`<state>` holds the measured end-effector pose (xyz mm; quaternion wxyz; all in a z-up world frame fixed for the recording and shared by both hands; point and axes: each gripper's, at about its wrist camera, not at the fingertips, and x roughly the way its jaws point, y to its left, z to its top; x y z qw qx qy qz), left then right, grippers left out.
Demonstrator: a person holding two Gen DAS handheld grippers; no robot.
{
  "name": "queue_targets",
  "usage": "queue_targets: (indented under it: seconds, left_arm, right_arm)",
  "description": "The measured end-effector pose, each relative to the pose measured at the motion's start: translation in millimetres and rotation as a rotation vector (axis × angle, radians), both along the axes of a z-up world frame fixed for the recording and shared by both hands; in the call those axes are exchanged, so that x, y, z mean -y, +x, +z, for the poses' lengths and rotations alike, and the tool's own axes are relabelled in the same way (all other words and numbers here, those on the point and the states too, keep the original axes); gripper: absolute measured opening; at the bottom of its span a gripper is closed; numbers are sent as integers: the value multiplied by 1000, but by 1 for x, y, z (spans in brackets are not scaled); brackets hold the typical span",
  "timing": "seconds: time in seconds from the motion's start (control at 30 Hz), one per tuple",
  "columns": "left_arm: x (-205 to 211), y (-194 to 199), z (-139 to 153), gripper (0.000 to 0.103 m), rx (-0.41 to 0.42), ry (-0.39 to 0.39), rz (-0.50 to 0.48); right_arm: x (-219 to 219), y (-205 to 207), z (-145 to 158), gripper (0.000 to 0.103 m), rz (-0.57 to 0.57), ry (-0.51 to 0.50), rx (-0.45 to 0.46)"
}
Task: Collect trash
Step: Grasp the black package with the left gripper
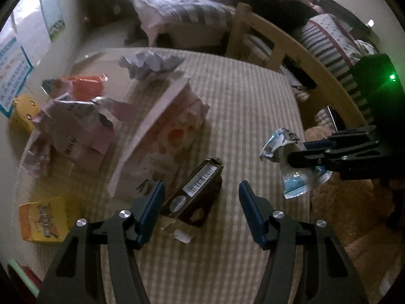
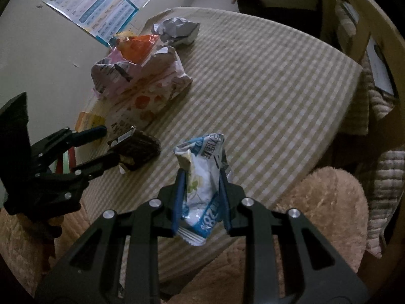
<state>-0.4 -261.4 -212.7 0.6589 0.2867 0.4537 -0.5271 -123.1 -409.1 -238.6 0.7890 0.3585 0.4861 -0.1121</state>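
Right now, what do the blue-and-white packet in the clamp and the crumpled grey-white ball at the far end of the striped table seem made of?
The blue-and-white packet looks like thin glossy plastic film: it has a crimped sealed edge and shiny creases. The crumpled grey-white ball looks like matte paper, judging by its sharp dull folds, though foil-lined wrap cannot be ruled out.

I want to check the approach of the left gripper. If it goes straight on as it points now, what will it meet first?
Most likely the dark brown wrapper with the barcode label, lying between the open left gripper fingers on the striped tablecloth. Depth is unclear.
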Motion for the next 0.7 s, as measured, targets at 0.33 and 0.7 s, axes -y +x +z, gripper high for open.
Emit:
queue_targets:
  seconds: [0.33,0.7]
  left_arm:
    - [10,6,-24,45,16,88,35]
    - [-9,-2,-13,31,-10,29,77]
  right_arm:
    - [2,-1,-5,26,-1,22,5]
    - [-7,4,4,26,27,-4,9]
